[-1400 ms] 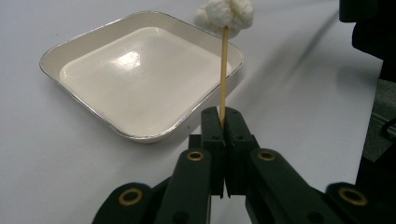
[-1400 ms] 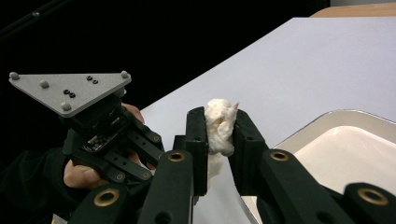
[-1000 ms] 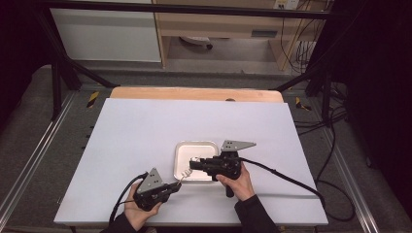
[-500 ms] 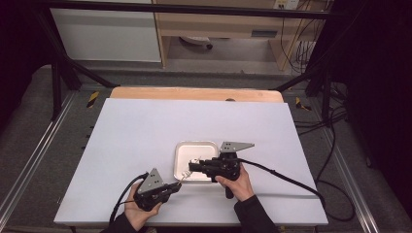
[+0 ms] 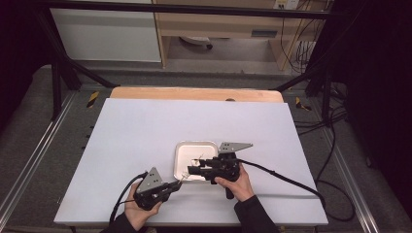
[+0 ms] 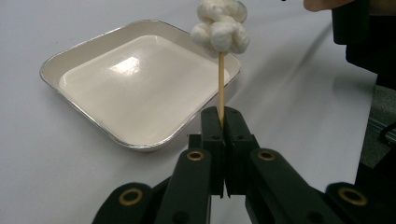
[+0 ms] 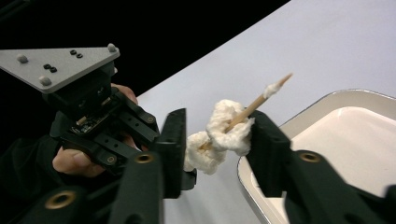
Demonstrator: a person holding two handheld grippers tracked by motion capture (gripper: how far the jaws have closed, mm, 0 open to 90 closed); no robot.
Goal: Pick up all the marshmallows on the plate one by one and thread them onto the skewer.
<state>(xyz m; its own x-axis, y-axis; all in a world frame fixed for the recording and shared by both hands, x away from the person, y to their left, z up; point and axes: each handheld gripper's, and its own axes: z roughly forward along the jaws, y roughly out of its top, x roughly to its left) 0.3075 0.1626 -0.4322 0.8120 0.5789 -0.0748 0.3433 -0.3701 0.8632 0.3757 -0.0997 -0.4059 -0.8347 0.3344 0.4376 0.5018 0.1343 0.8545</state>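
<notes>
A thin wooden skewer (image 6: 221, 84) carries several white puffy lumps (image 6: 220, 25) near its tip. My left gripper (image 6: 223, 114) is shut on the skewer's lower end and holds it up beside the near corner of a white square tray (image 6: 135, 84). In the right gripper view my right gripper (image 7: 219, 117) has one jaw on each side of the lumps (image 7: 224, 128), both touching them, and the bare tip pokes out beyond. The high view shows the left gripper (image 5: 175, 184) and the right gripper (image 5: 190, 171) meeting at the tray's (image 5: 194, 151) front left corner.
The tray has nothing in it and sits on a white table sheet (image 5: 145, 131) with a wooden strip (image 5: 194, 93) along the far edge. Black cables (image 5: 282, 177) trail from both grippers towards the front and right.
The right gripper has edged slightly left towards the skewer's lumps. The left gripper has stayed put with the skewer.
</notes>
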